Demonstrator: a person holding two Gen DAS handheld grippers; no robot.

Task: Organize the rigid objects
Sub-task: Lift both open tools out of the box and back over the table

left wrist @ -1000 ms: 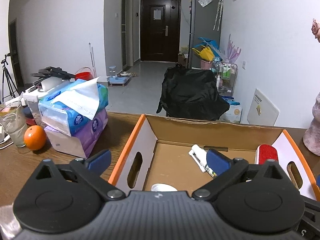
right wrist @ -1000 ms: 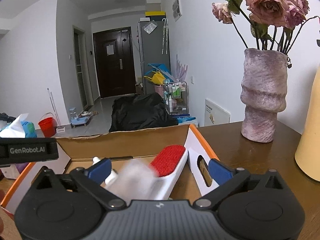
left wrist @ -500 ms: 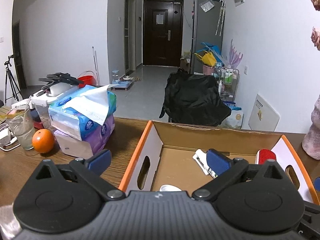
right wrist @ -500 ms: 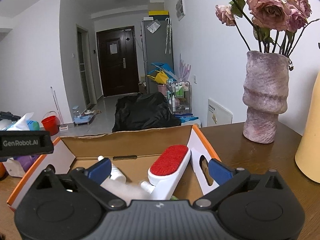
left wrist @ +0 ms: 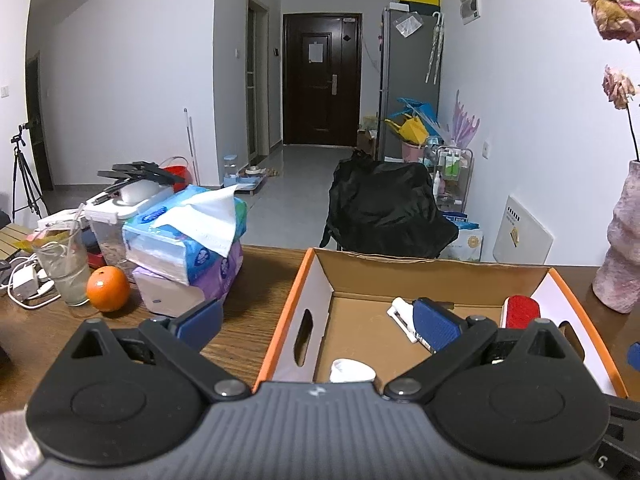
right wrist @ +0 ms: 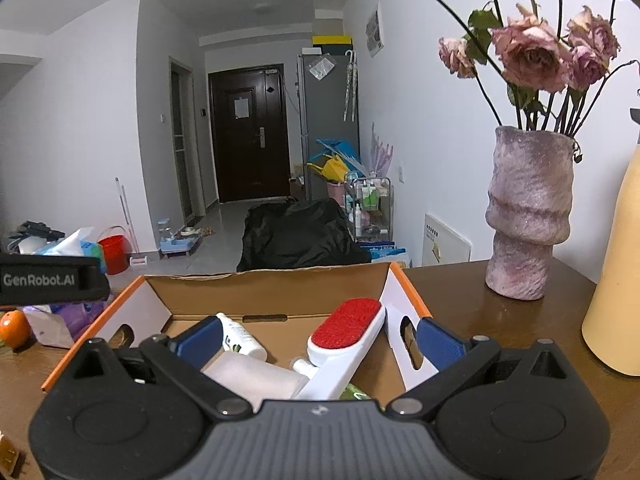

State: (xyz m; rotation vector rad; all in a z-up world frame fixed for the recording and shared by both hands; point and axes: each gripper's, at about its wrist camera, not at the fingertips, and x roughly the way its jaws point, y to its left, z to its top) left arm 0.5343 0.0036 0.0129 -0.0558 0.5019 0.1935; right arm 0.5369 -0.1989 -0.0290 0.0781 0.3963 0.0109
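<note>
An open cardboard box with orange rims (left wrist: 436, 276) (right wrist: 276, 288) stands on the wooden table. It holds a white lint brush with a red pad (right wrist: 346, 338) (left wrist: 520, 312), a white bottle (right wrist: 240, 334) (left wrist: 402, 312), a frosted white container (right wrist: 252, 380) and a small white object (left wrist: 352, 370). My left gripper (left wrist: 318, 322) is open and empty, hovering over the box's left wall. My right gripper (right wrist: 318, 338) is open and empty, above the box's near right part.
Stacked tissue packs (left wrist: 188, 236), an orange (left wrist: 108, 294), a glass (left wrist: 66, 268) and cables lie left of the box. A pink vase with dried roses (right wrist: 526, 216) and a yellow container (right wrist: 618, 280) stand to the right. A black-covered chair (left wrist: 384, 208) is behind the table.
The frosted white container that was blurred between my right fingers now lies still in the box. Both grippers have drawn back and risen slightly.
</note>
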